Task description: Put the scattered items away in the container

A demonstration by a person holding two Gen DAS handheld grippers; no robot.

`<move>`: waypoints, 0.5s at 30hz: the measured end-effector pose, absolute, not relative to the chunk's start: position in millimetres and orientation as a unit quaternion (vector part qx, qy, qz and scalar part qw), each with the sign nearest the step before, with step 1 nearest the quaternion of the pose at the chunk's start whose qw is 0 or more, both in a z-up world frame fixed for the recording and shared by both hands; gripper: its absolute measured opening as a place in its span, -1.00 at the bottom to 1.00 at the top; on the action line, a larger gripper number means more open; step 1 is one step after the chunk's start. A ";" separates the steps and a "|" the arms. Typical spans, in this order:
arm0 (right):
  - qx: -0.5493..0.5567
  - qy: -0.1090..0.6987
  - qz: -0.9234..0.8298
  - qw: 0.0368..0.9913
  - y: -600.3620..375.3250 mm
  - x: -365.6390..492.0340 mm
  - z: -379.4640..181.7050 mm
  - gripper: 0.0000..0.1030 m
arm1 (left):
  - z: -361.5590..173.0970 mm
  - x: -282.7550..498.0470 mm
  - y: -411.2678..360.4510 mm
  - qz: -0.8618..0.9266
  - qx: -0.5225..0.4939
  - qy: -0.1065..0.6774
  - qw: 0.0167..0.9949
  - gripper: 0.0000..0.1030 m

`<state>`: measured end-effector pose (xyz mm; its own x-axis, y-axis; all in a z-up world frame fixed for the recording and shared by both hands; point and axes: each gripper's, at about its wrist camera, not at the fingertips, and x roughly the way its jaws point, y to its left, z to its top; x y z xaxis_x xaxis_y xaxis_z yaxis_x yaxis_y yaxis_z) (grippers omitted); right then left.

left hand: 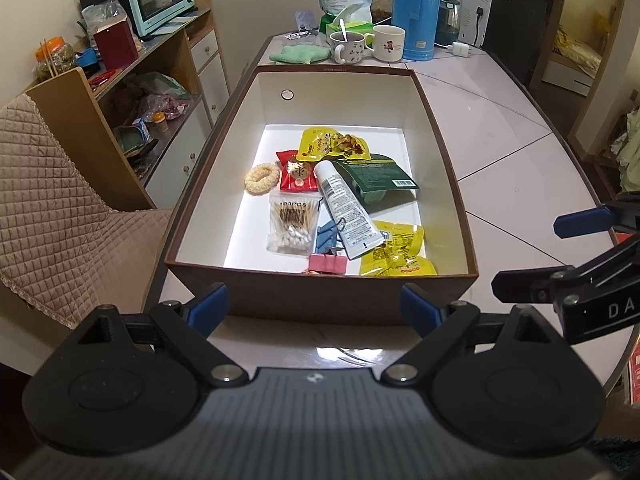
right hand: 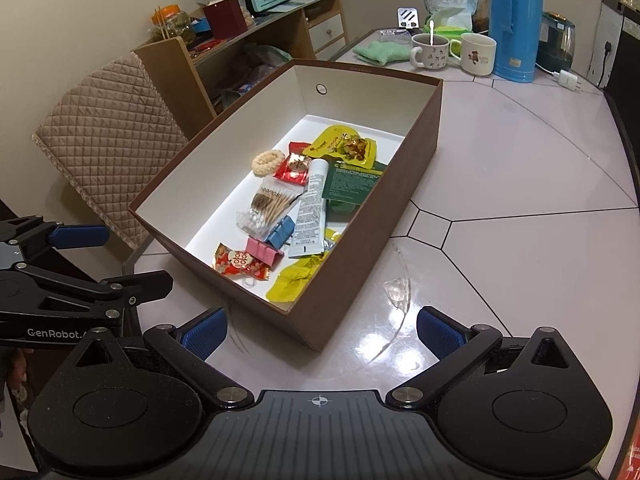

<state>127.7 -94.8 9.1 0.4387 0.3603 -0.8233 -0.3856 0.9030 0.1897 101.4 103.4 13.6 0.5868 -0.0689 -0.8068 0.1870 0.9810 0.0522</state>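
With the tube point(left hand: 347, 212), cotton swabs point(left hand: 290, 222) and snack packets lying inside the brown box point(right hand: 360, 248), the left gripper point(left hand: 316, 304) and right gripper point(right hand: 320, 330) are being held wide open and empty just before it, so the tidying is being judged complete, with only a check for strays required.

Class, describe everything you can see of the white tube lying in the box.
The white tube looks like soft plastic, printed with small dark text and a barcode. It lies flat and diagonal inside the brown box, round end toward the far wall, flat crimped end nearer. It rests across the dark green packet, the blue binder clip and a yellow snack packet.
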 end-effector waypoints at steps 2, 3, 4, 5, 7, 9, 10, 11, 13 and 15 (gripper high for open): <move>-0.016 0.483 0.220 0.847 -96.7 128.0 8.6 1.00 | 13.5 99.8 101.0 -0.069 0.065 0.449 0.888 0.76; -0.018 0.483 0.221 0.847 -97.6 128.2 8.4 1.00 | 13.4 99.2 99.8 -0.067 0.064 0.450 0.888 0.76; -0.020 0.484 0.221 0.846 -98.3 128.5 7.9 1.00 | 13.2 98.6 98.6 -0.065 0.064 0.451 0.888 0.76; -0.022 0.485 0.222 0.846 -99.0 128.8 7.4 1.00 | 12.8 98.2 97.5 -0.063 0.063 0.452 0.888 0.76; -0.025 0.487 0.225 0.844 -100.4 129.3 6.3 1.00 | 12.1 97.5 95.4 -0.058 0.062 0.454 0.887 0.76; -0.028 0.489 0.228 0.841 -101.6 130.0 4.7 1.00 | 11.0 97.1 93.4 -0.053 0.061 0.457 0.886 0.76; -0.030 0.491 0.229 0.840 -102.2 130.5 3.8 1.00 | 10.3 97.2 92.6 -0.051 0.061 0.458 0.885 0.76; -0.031 0.492 0.230 0.839 -102.8 131.2 3.0 1.00 | 9.6 97.3 92.0 -0.048 0.060 0.460 0.885 0.76; -0.032 0.494 0.232 0.837 -103.8 132.8 1.2 1.00 | 8.3 97.3 90.5 -0.045 0.059 0.463 0.883 0.76; -0.034 0.495 0.233 0.836 -104.3 134.2 -0.2 1.00 | 7.1 97.8 89.1 -0.042 0.060 0.466 0.882 0.76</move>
